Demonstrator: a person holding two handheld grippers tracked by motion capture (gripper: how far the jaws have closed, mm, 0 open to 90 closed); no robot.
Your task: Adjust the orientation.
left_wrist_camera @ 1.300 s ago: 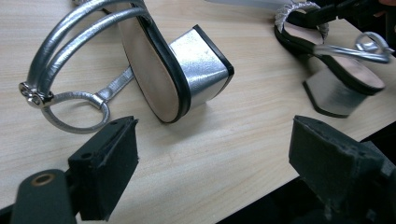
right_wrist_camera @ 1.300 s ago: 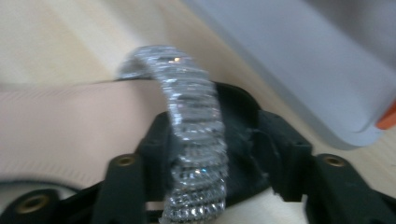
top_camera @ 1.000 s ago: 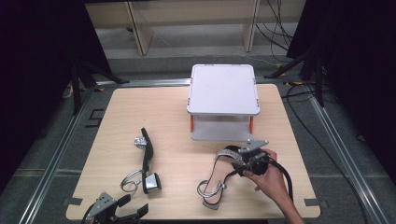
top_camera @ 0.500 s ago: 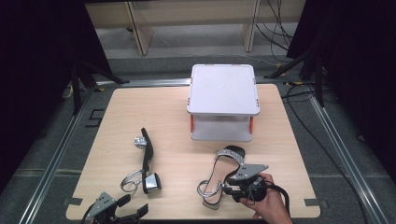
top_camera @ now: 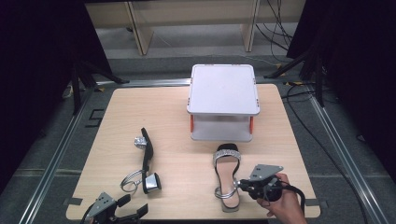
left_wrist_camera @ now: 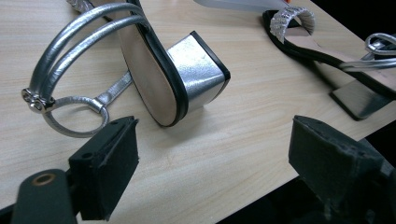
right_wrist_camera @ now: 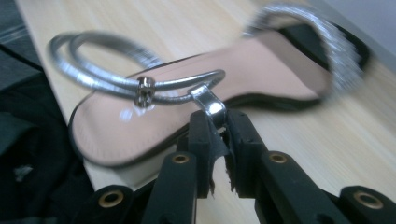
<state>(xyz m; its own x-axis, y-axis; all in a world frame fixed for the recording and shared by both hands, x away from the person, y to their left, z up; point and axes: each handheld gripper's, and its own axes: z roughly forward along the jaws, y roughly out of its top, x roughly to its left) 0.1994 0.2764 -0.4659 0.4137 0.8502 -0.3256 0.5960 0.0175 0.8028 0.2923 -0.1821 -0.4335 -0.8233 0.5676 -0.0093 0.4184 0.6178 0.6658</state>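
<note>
While the upright sandal (top_camera: 227, 176) stands on its sole near the front edge of the table (top_camera: 168, 105), toe strap toward the white two-tier stand (top_camera: 223, 100) and heel toward us, we hold it by its silver ankle strap (right_wrist_camera: 154, 84): the right gripper (top_camera: 246, 185) has its two black jaws pressed together on the small silver tab of that strap, as the right gripper view shows close up. Our right hand (top_camera: 282, 205) comes in from the bottom edge, wrapped round the gripper's body, with the grey three-cornered plate tilted above it and the jaws pointing left toward the shoe's heel. Farther left, the second sandal (top_camera: 145, 161) lies on its side, its block heel (left_wrist_camera: 198, 72) and looped strap nearest us. Our left gripper (top_camera: 122, 211) rests low at the front left corner, its jaws wide apart and holding nothing; in the left gripper view they frame that fallen shoe's heel without touching it. We see the left hand cut off by the bottom edge of the high view, so its grip is hard to judge. Motion blur softens the toe end of the held sandal in the right gripper view, and the sandal's own heel is hidden beneath its sole there.
</note>
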